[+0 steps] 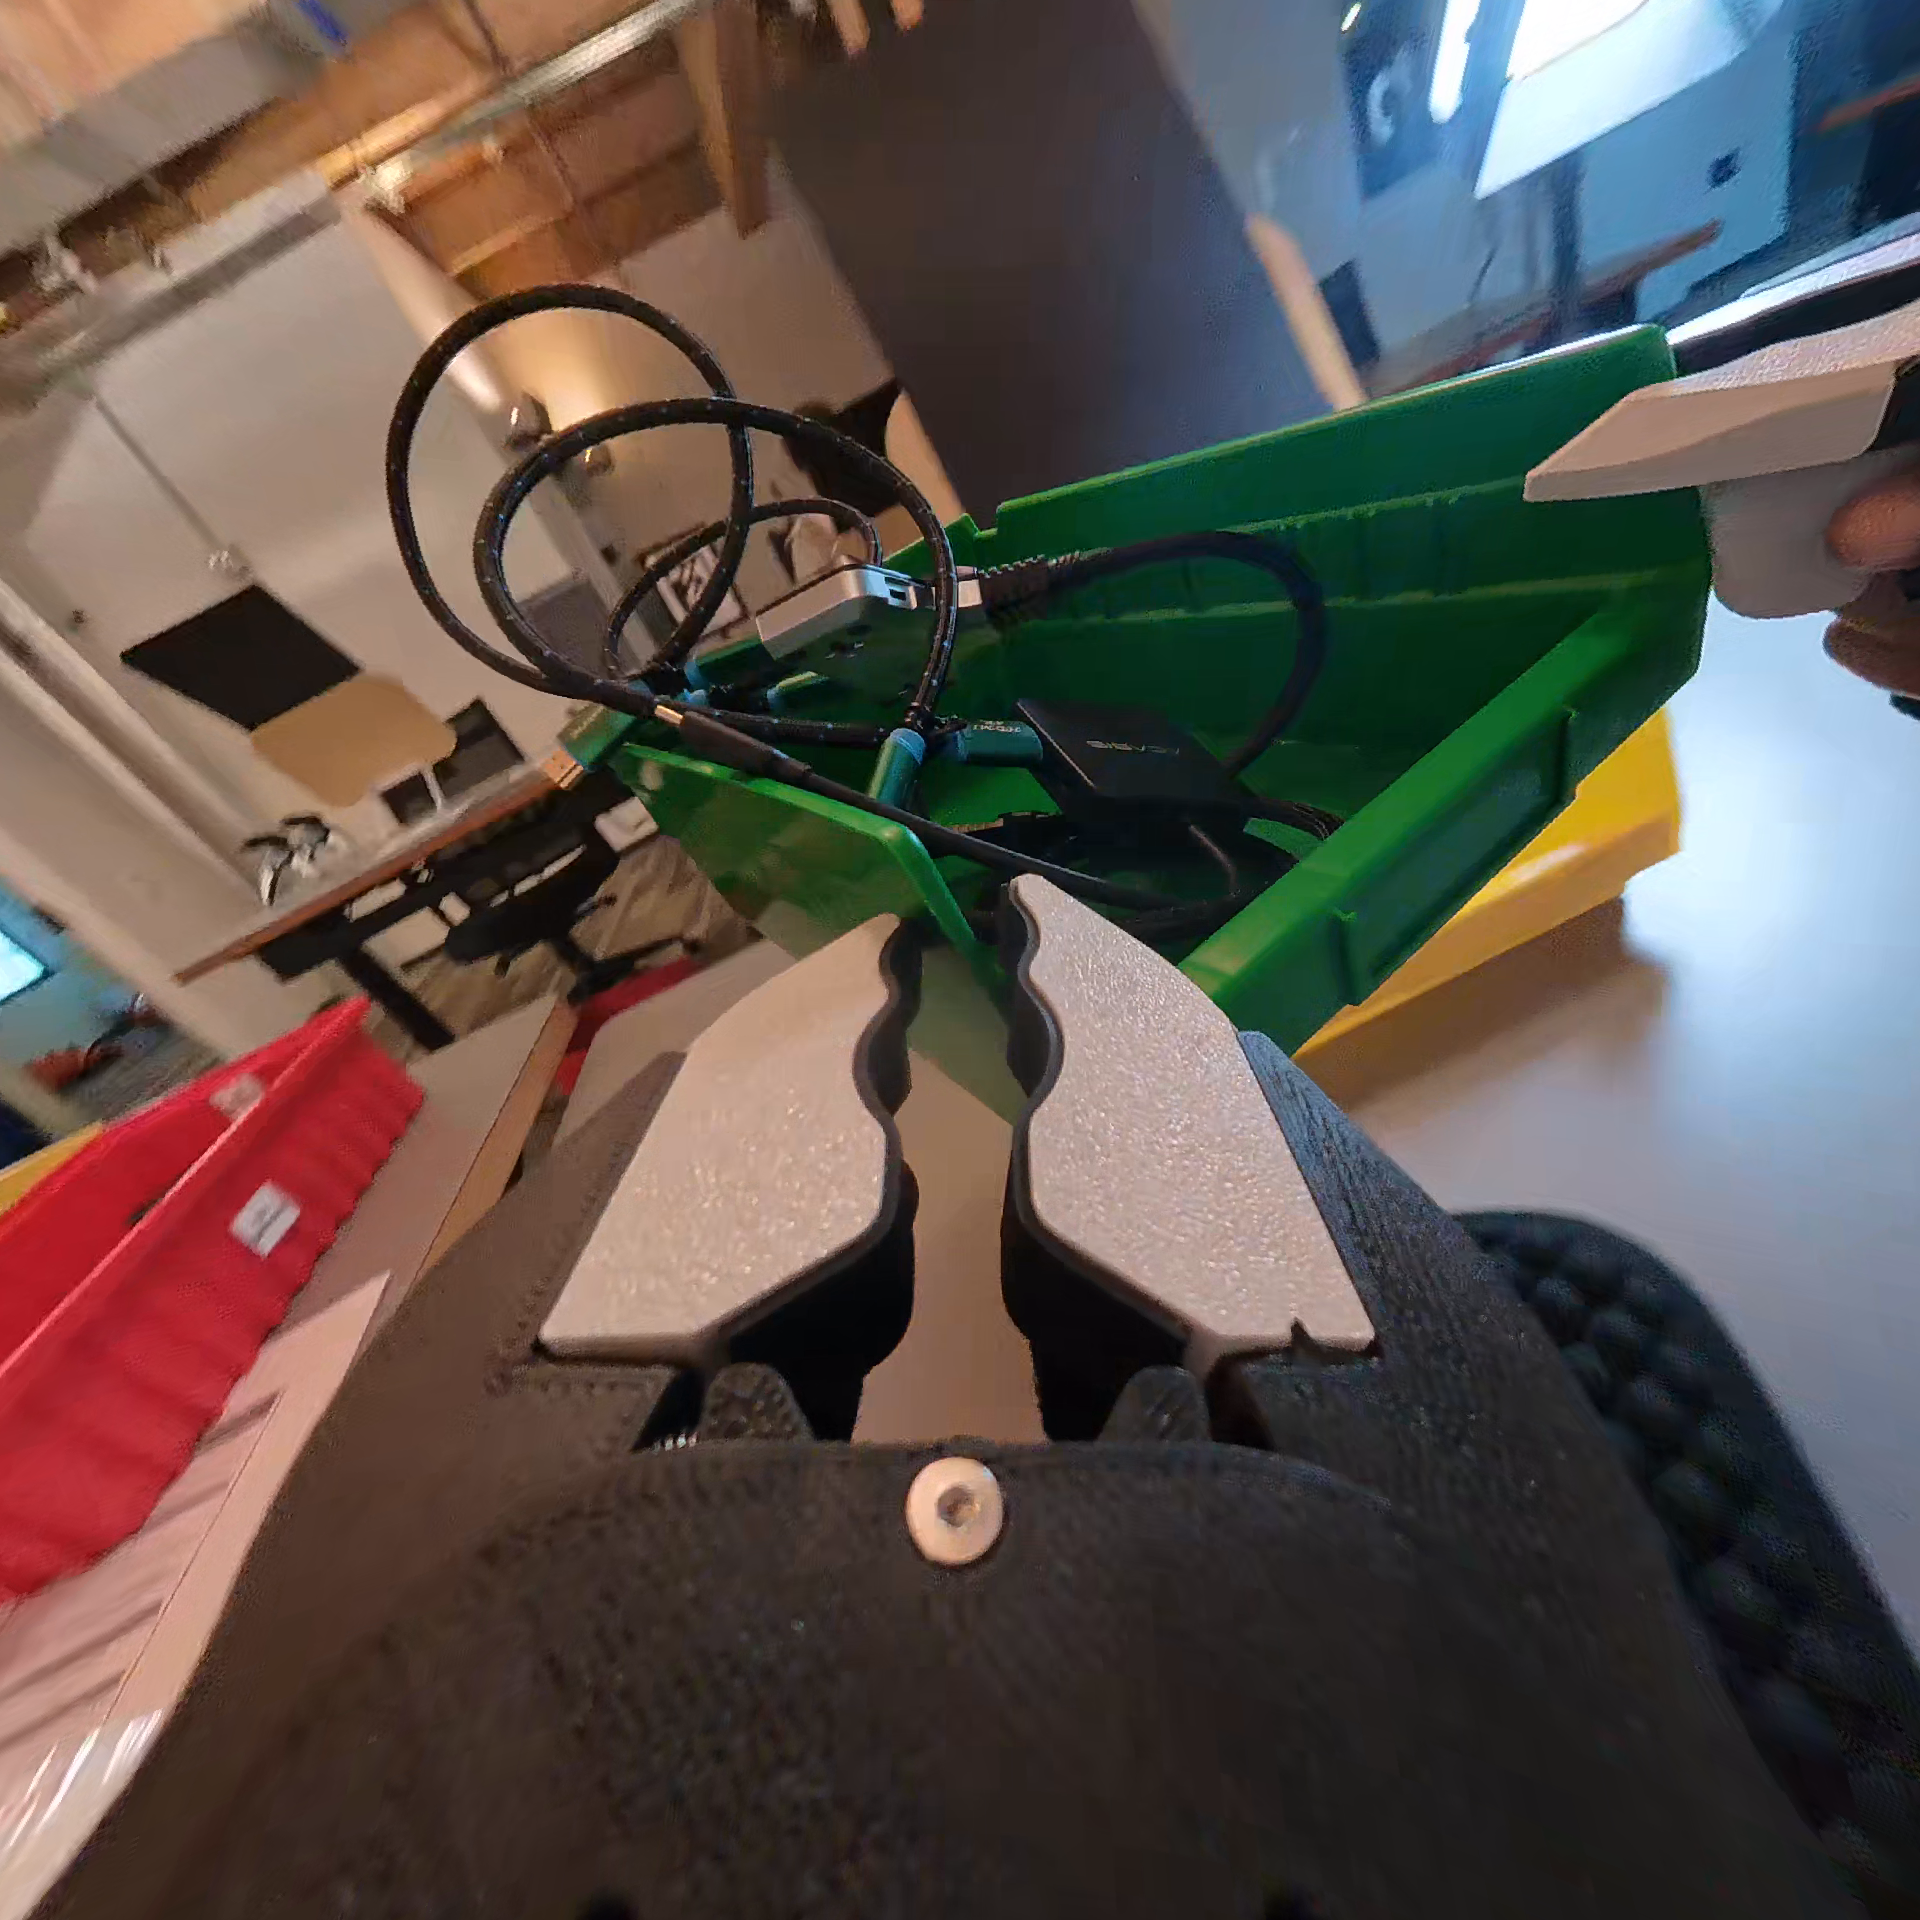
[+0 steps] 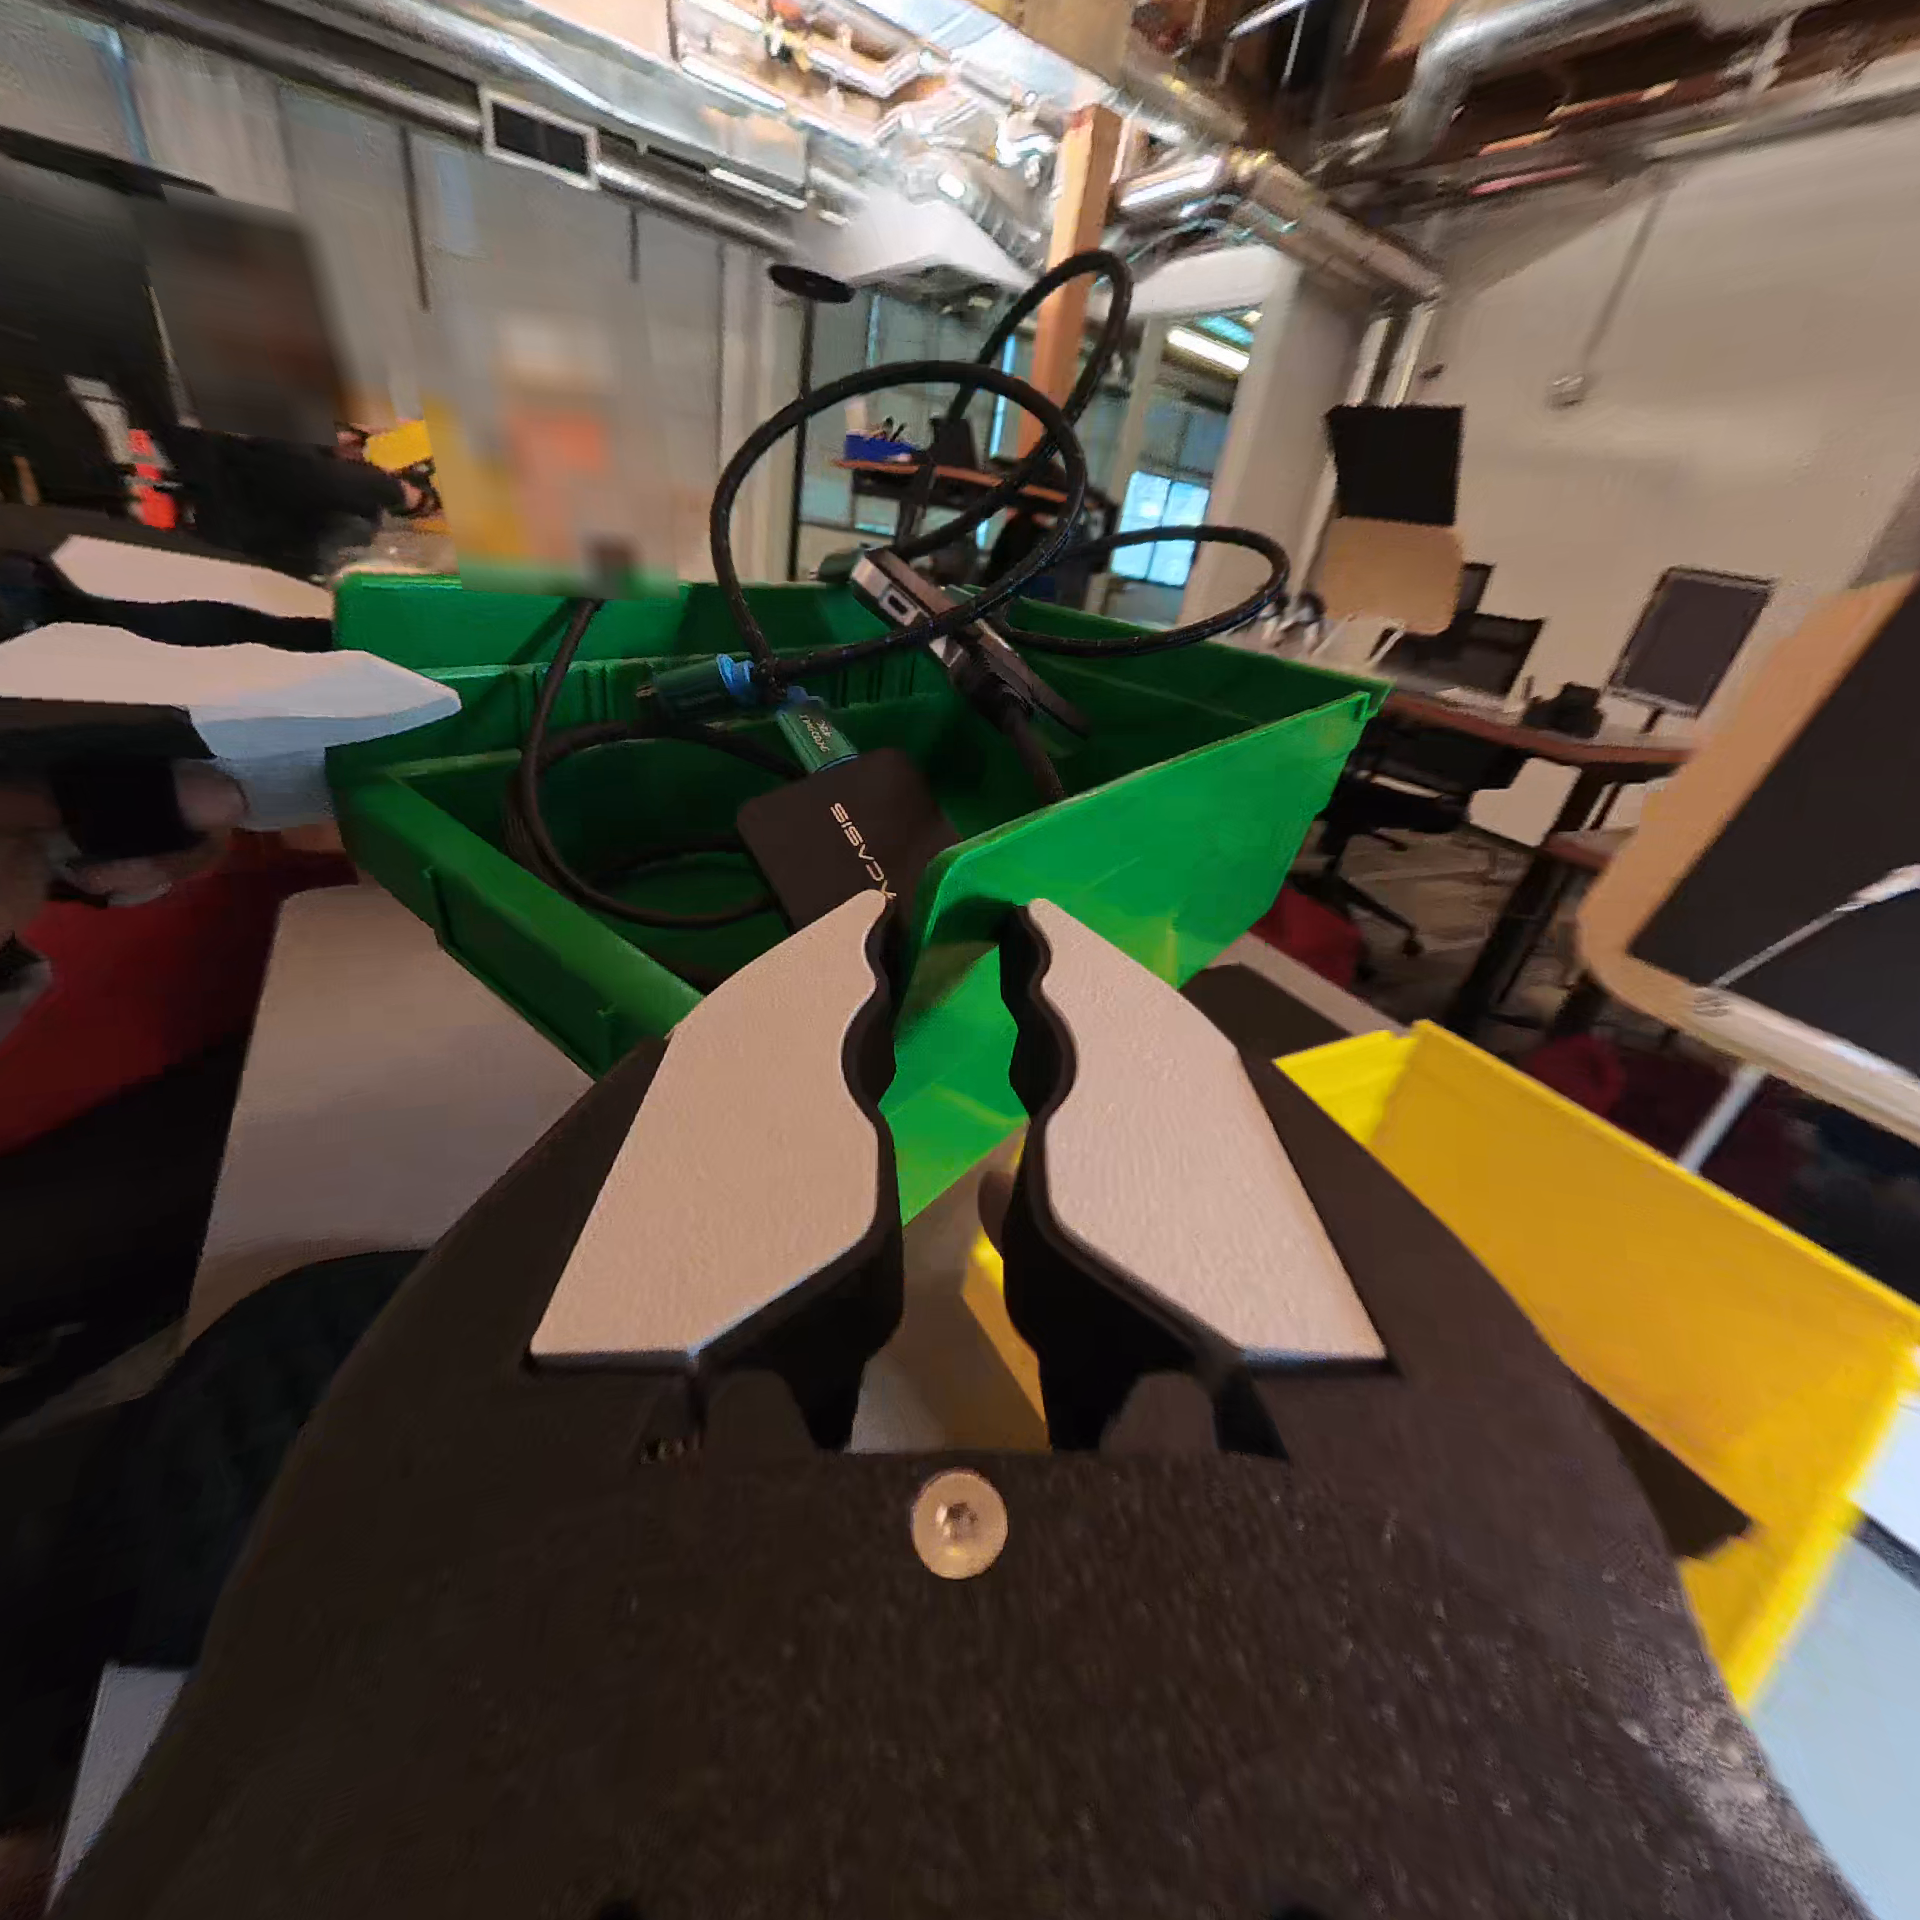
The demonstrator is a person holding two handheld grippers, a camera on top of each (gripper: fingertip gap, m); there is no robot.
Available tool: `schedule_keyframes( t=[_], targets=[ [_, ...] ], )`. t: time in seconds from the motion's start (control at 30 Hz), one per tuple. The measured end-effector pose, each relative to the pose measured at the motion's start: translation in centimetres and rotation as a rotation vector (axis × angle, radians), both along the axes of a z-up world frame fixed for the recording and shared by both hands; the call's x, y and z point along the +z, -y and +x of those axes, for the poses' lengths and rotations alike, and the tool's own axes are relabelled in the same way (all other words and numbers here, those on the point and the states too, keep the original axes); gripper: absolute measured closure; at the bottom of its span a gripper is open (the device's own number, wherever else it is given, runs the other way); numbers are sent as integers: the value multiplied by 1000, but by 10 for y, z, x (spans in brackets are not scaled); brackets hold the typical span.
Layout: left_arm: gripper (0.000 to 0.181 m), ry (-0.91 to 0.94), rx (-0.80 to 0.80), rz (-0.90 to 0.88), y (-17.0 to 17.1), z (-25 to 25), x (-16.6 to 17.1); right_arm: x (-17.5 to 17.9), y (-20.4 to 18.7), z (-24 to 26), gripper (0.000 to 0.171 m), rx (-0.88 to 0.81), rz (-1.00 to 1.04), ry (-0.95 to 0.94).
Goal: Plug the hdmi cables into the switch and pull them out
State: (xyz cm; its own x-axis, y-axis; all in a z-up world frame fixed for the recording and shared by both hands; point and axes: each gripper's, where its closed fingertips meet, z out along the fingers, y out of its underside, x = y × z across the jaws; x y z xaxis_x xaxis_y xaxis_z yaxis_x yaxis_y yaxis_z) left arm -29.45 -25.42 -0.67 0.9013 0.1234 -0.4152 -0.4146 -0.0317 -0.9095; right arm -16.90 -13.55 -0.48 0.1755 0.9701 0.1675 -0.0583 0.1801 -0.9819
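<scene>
While green bin (image 2: 1143, 862) wall blocks both grippers, cables (image 1: 582, 499) seemingly tangled inside.

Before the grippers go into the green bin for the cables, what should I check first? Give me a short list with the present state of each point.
1. Left gripper holds nothing, small gap between fingers: ok.
2. Right gripper holds nothing, small gap: ok.
3. Black box lies flat in the green bin, reachable: ok.
4. Black cables free of knots: not ok, several loops cross.
5. Teal plug seated in the black box: cannot tell.
6. Both grippers outside the bin: ok.
</scene>
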Motion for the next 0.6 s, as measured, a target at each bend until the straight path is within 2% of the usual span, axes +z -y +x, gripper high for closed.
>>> schedule_keyframes(
  t=[0.17,0.27,0.33,0.47,0.53,0.6],
  targets=[
    [166,79,63,-105,7,-55,-61,-60,2,-56,153,51,-112,80],
    [168,155,62,-167,-1,-68,-108,-103,-4,-66,153,33,-141,158],
    [168,151,78,-166,-11,-72,-127,-127,-14,-67,151,-9,-118,206],
    [168,277,94,-126,-41,-78,-142,-137,-28,-57,146,-50,-61,317],
    [165,250,74,-232,-57,-77,-159,-133,-32,-45,133,-46,-38,374],
    [154,177,97,-248,-64,-84,-156,-130,-41,-27,126,-50,23,446]
  ],
)
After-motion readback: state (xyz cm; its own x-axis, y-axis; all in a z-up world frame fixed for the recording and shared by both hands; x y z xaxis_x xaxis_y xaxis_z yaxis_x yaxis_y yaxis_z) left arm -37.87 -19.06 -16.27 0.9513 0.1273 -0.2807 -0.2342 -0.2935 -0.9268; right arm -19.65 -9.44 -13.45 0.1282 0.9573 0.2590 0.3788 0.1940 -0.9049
